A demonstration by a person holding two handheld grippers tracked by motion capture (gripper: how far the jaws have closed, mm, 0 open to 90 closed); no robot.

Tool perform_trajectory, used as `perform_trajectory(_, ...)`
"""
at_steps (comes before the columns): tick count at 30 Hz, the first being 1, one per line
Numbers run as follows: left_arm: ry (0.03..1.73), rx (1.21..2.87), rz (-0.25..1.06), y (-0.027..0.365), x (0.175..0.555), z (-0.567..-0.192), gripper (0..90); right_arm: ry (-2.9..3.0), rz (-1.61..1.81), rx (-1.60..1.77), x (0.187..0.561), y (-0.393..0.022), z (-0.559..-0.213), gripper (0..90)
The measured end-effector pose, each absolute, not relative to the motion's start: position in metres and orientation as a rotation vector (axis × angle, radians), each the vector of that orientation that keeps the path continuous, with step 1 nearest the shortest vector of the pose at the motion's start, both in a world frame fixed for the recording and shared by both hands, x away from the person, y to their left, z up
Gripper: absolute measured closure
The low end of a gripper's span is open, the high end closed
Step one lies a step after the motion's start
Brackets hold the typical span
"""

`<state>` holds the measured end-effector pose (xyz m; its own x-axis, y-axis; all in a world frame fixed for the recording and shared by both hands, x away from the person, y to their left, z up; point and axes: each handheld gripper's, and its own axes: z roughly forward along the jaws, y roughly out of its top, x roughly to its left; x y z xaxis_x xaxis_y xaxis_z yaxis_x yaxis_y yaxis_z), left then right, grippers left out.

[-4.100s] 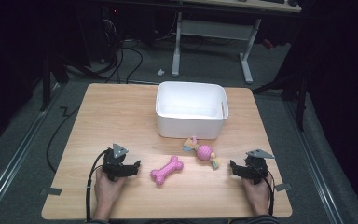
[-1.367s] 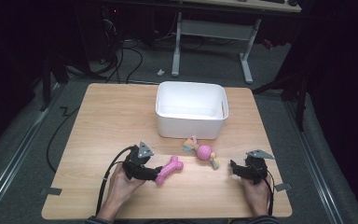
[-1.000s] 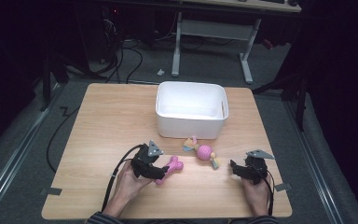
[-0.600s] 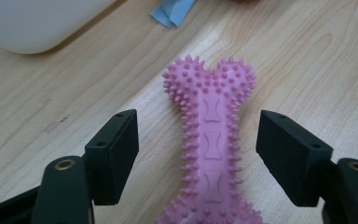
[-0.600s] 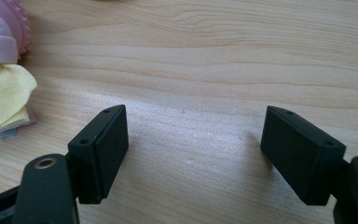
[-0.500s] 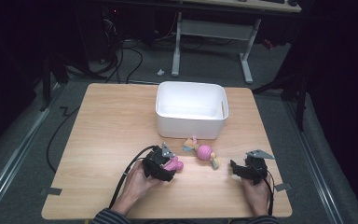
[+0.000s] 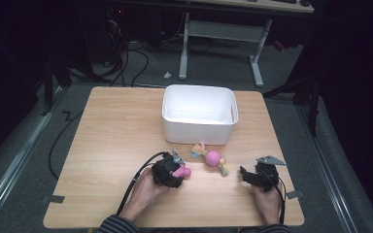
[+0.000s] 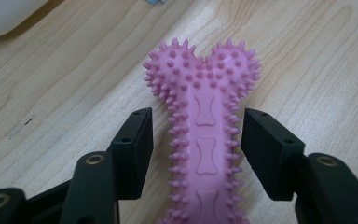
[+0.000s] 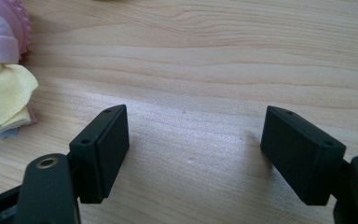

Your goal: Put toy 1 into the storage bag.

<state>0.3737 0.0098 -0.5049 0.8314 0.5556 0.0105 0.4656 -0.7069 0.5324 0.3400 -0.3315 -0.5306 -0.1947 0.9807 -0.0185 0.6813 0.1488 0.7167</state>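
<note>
1. Left gripper (image 8: 196, 140) sits low over the pink bone toy (image 8: 204, 140), near the front edge of the wooden table (image 7: 116, 131). The jaws straddle the toy's shaft, one on each side.
2. The left jaws have just been closing, with the toy between them. In the left gripper view a thin gap shows on both sides between the pads and the toy's spikes, so the pads do not press yet: not clenched on it, grasp not complete.
3. The toy lies flat on the table, with its knobbed end pointing away from the gripper. In the high view that end (image 7: 182, 171) pokes out from under the left gripper (image 7: 167, 171).
4. Right gripper (image 7: 248, 175) rests at the front right of the table, with the jaws spread wide and nothing between them. Bare wood shows between its pads in the right gripper view.
5. A second toy, a pink ball with cloth tails (image 7: 212, 158), lies between the two grippers, untouched. Its cloth end (image 9: 2, 100) shows at the left of the right gripper view.
6. The white bin (image 7: 199, 131) stands behind the toys, apparently empty.
7. Judgement: early stage. Nothing is lifted and nothing is in the bin. Left to do: finish the squeeze, lift the bone, probably carry it to the bin, then handle the ball toy.
</note>
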Motion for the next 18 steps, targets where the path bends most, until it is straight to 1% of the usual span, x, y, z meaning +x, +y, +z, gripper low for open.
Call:
perform_trajectory(8,0.740,2.507,0.223,0.0095,0.3737,-0.5062,52.5,1.942,0.803,1.581,0.3399,-0.3315,-0.5306,23.7)
perform_trajectory(10,0.742,2.507,0.224,0.0096,0.3738,-0.5060,53.0,1.941,0.803,1.581,0.3400,-0.3315,-0.5307,23.7)
perform_trajectory(12,0.742,2.506,0.215,0.0100,0.3745,-0.5059,56.0,1.941,0.802,1.581,0.3400,-0.3315,-0.5306,23.7)
perform_trajectory(18,0.754,2.509,0.209,0.0097,0.3754,-0.5054,57.7,1.941,0.803,1.582,0.3399,-0.3314,-0.5306,23.7)
